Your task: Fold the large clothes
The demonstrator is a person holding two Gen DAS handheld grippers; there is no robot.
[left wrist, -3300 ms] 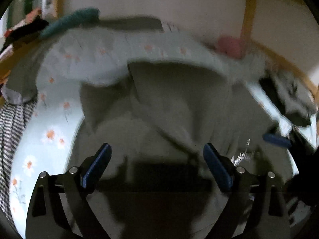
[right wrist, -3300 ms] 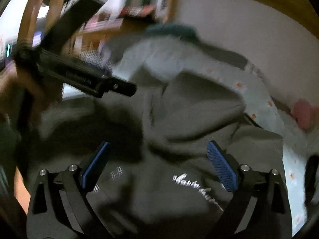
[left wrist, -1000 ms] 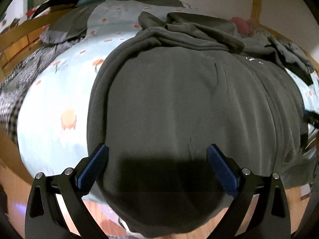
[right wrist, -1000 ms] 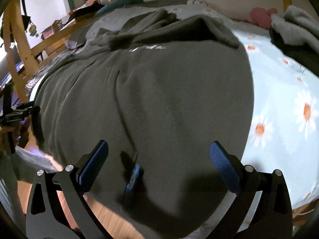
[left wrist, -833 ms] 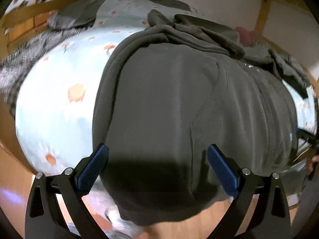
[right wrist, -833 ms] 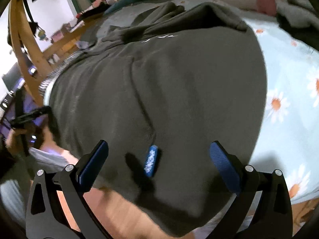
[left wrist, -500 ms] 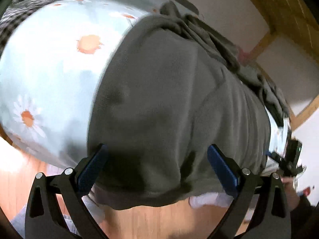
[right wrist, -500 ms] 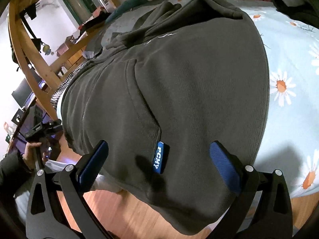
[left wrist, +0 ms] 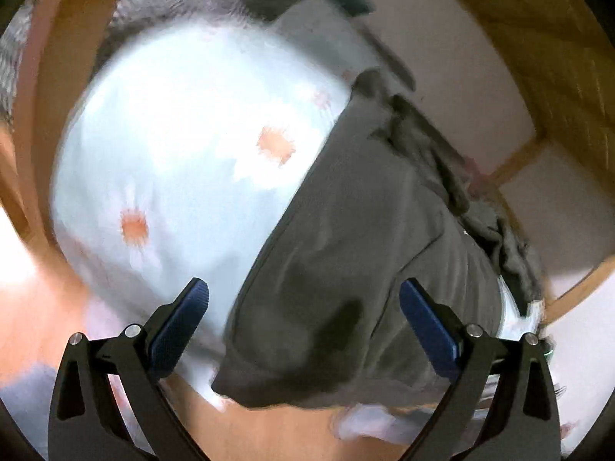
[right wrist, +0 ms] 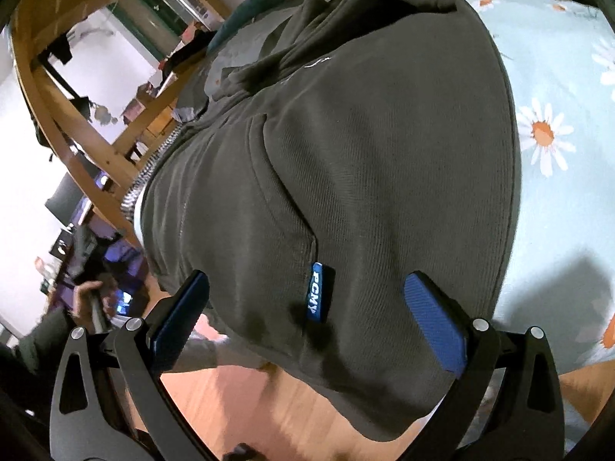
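On bedsheet [right wrist: 569, 77] (daisy-printed): hoodie [right wrist: 365, 161], spread flat.

Blue tag [right wrist: 317, 292], white letters "PCMY", on near hem of dark hoodie [right wrist: 365, 146]; chest script illegible.

Left gripper [left wrist: 303, 307]: jaws spread wide, blue pads [left wrist: 180, 326] well apart, nothing btwn them; view blurred. Right gripper [right wrist: 307, 303]: jaws likewise wide apart, blue pads [right wrist: 436, 326] clear of any grip, nothing clamped. Person's left hand [right wrist: 86, 294], seen in right-wrist view, wrapped round a dark handle; sleeve dark.
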